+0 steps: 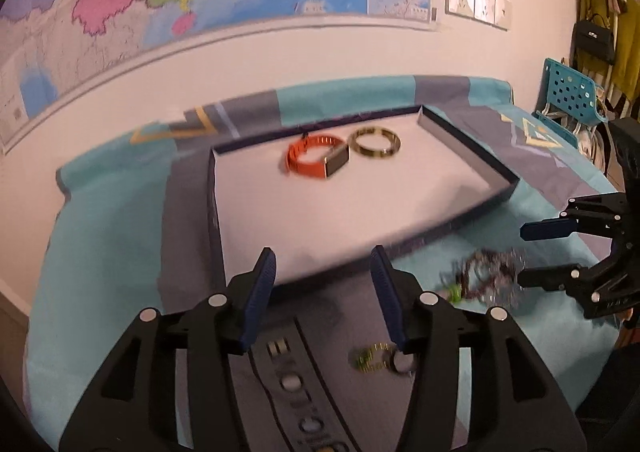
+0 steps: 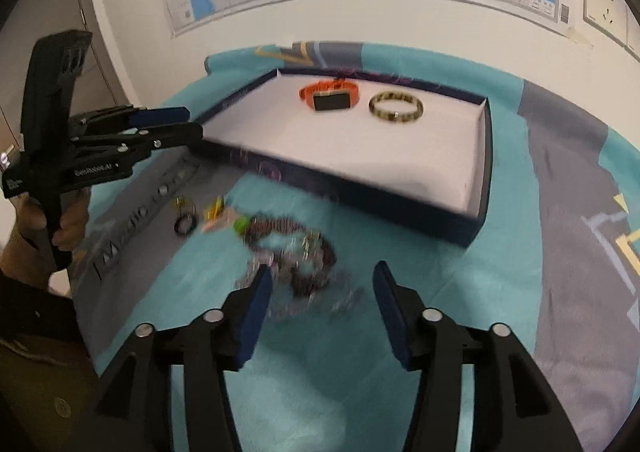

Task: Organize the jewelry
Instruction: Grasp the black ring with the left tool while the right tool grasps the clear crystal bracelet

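Lower right gripper (image 2: 322,308), jaws wide and empty, over bead tangle (image 2: 292,252) at 12 o'clock; keep left gripper (image 1: 322,284), also wide, clear.

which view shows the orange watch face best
The right wrist view: the orange watch turns its dark face to the camera. The left wrist view shows mostly the strap, the face edge-on.

Left gripper (image 1: 323,266) seen with jaws apart, nothing between. Beyond fingertips: shallow dark-walled white-floored tray (image 1: 472,143) holding orange-strapped watch (image 1: 316,159) beside gold-coloured bangle (image 1: 375,142). Blurred dark beaded bracelets (image 1: 486,276) right of fingers.
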Motion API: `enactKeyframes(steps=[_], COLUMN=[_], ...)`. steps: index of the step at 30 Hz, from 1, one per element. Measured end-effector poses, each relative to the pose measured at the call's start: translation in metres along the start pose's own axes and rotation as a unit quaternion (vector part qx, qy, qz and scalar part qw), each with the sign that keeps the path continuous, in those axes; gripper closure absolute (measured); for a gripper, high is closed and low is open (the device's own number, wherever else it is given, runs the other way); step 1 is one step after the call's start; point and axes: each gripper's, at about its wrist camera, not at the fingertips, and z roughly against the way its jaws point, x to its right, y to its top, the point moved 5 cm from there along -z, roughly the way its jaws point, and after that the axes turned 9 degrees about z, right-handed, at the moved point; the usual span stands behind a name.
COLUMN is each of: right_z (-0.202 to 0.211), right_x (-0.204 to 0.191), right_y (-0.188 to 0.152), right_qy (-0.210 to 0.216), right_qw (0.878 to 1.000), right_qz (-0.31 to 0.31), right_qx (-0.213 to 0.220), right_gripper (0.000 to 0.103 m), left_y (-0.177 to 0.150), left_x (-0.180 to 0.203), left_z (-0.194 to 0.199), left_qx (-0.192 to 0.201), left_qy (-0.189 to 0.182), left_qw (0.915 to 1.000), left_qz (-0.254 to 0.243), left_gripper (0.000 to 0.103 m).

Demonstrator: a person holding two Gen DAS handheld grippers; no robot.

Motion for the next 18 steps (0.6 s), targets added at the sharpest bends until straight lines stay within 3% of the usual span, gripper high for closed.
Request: enactKeyframes(steps=[5, 9, 14, 16, 18], right_z=[-0.006, -0.012, -0.008, -0.006, -0.005], right_x=[-0.006, -0.013, -0.01, -0.009, -0.008], right_y=[-0.007, -0.008, -0.011, -0.011, -0.011], right_qy=[-0.015, -0.027, -0.028, -0.023, -0.021], right_qw=[1.0, 0.999, 0.999, 0.999, 0.999], right_qz=[0.012, 0.027, 0.028, 0.026, 0.023], right_qx=[-0.009, -0.016, -0.013, -0.012, -0.012], right_gripper=[0.039, 0.039, 0.064, 0.082, 0.082], left_y=[-0.017, -0.023, -0.033, -0.036, -0.039], left_x=[-0.002, -0.003, -0.007, -0.007, -0.006], left_z=[0.004, 0.008, 0.01, 0.01, 0.01], left_qx=[-0.009, -0.01, -0.017, -0.02, -0.023], left_qy=[0.001, 0.0, 0.001, 0.001, 0.001], left_qw=[0.9999, 0.9997, 0.9994, 0.9993, 0.9993], left_qz=[0.014, 0.023, 0.031, 0.031, 0.029], left_gripper=[0.053, 0.05, 0.05, 0.05, 0.05])
